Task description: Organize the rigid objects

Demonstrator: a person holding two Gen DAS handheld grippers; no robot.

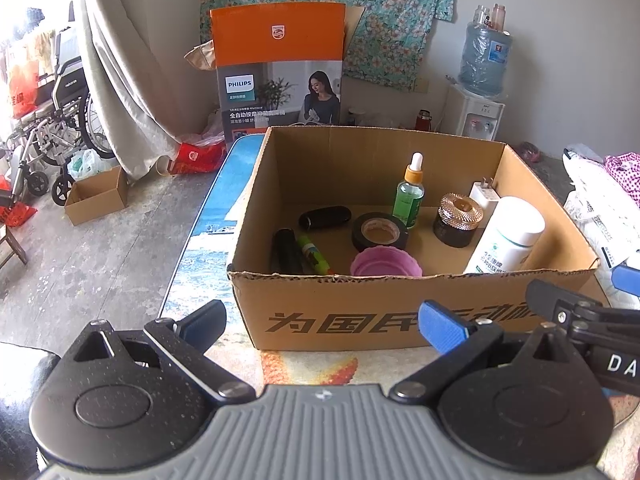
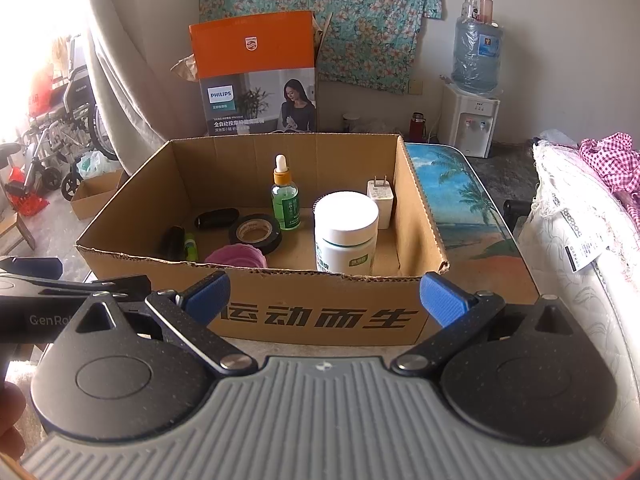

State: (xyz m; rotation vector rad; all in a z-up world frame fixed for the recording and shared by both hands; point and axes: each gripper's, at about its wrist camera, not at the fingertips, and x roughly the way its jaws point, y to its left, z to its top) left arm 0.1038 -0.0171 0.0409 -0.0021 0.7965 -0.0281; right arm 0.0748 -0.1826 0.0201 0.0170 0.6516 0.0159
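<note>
An open cardboard box (image 1: 400, 312) (image 2: 320, 316) stands on the table. It holds a green dropper bottle (image 1: 409, 196) (image 2: 285, 204), a black tape roll (image 1: 380, 232) (image 2: 255, 233), a white jar (image 1: 506, 236) (image 2: 346, 232), a dark jar with a gold lid (image 1: 458, 220), a white plug adapter (image 2: 380, 198), a pink lid (image 1: 386, 264) (image 2: 236, 257), a black case (image 1: 325, 218) (image 2: 217, 218) and a green marker (image 1: 312, 252). My left gripper (image 1: 322, 322) and right gripper (image 2: 324, 300) are both open and empty, just in front of the box's near wall.
An orange Philips box (image 1: 280, 72) stands behind the cardboard box. A water dispenser (image 2: 472, 120) is at the back right. A wheelchair (image 1: 52, 120) and a small carton (image 1: 96, 196) are on the floor at left. Bedding (image 2: 580, 220) lies at right.
</note>
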